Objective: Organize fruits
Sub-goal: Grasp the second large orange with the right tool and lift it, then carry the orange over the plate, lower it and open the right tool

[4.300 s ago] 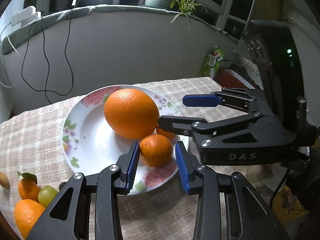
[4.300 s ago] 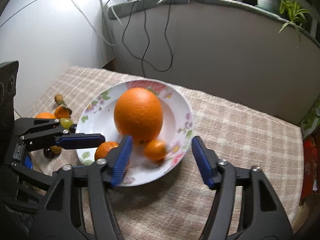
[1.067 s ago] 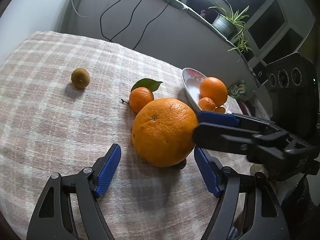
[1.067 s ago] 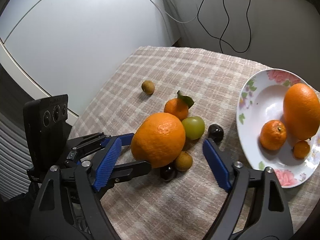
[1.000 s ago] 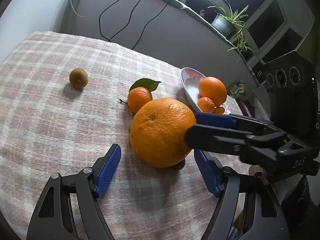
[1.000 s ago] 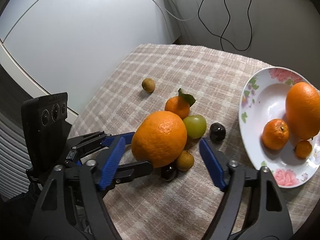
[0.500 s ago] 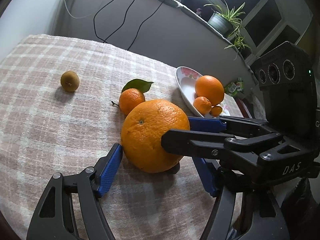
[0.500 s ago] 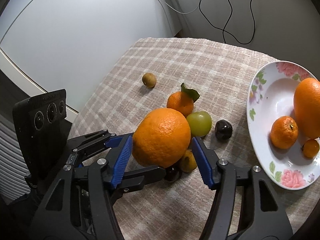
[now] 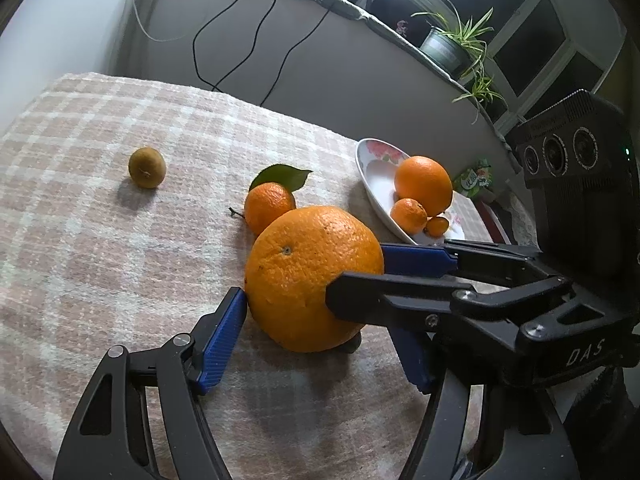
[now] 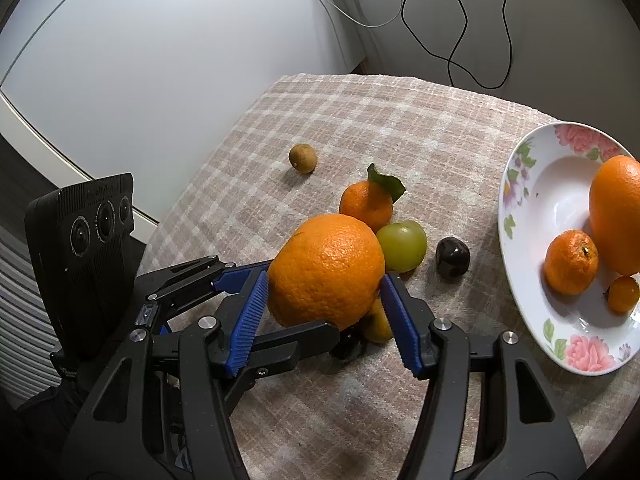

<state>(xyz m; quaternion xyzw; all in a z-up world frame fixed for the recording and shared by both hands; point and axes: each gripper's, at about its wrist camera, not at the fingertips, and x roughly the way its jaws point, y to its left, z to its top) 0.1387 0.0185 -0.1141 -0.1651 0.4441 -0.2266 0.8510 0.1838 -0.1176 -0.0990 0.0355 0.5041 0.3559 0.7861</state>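
Note:
A big orange (image 9: 314, 278) (image 10: 326, 270) lies on the checked cloth. My right gripper (image 10: 324, 312) is shut on it, both blue pads against its sides. My left gripper (image 9: 320, 344) is open around the same orange, its left pad (image 9: 224, 332) close to the peel. A floral plate (image 10: 520, 280) (image 9: 374, 184) at the right holds another big orange (image 10: 616, 216), a mandarin (image 10: 571, 262) and a tiny kumquat (image 10: 622, 294).
A leafed mandarin (image 10: 366, 204), a green grape (image 10: 402, 246), a dark cherry (image 10: 452, 258) and a small yellow fruit (image 10: 378, 326) crowd the big orange. A brown longan (image 10: 303, 158) lies apart, further back. The table edge runs along the left.
Both grippers left the plate and came to the loose fruit pile. Over the last second my right jaws narrowed onto the big orange and my left gripper moved closer around it.

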